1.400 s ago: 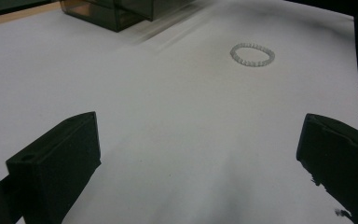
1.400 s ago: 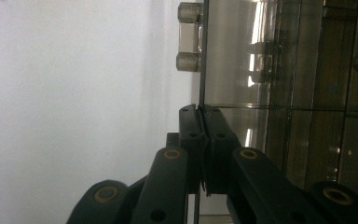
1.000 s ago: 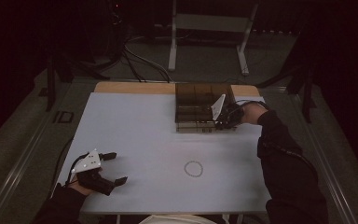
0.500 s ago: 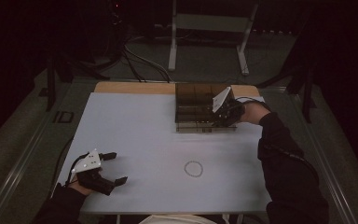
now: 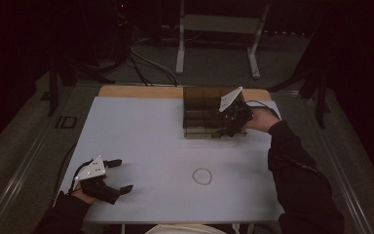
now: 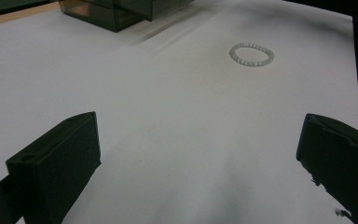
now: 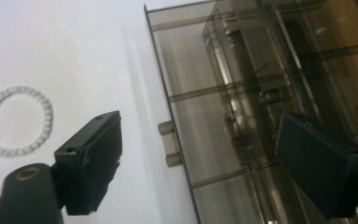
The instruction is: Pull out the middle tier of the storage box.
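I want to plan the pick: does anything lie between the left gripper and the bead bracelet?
Nothing visible does. Bare white table lies between the open left gripper and the bead bracelet; the smoky drawer box stands farther back.

Smoky drawer box — bottom drawer out
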Available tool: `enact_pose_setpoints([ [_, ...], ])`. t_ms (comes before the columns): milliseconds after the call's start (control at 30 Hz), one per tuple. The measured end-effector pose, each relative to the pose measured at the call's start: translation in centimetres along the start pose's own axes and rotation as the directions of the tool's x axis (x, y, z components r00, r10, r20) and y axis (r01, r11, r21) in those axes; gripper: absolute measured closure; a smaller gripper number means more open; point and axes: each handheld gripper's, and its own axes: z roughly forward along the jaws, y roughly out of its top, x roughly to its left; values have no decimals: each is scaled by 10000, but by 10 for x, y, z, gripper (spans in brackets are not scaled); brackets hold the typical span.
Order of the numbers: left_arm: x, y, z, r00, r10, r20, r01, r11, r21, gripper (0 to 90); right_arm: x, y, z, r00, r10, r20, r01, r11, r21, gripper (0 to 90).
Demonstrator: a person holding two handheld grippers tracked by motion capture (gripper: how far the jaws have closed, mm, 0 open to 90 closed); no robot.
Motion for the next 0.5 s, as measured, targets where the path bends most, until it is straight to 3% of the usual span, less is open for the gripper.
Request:
enact_pose_setpoints([
  [233,0,0,0,10000,-2,2,2,10000,-12,10,10,5,-1,9990,445,-43,-445,9989,-158,21],
  [367,0,0,0,10000,-2,11,2,10000,-15,10,16,8,-2,9954,949,-128,-953,9945,-440,20],
  [500,0,0,0,10000,-9,21,9,10000,-13,10,25,10,3,9948,1008,-114,-1012,9936,-491,20],
])
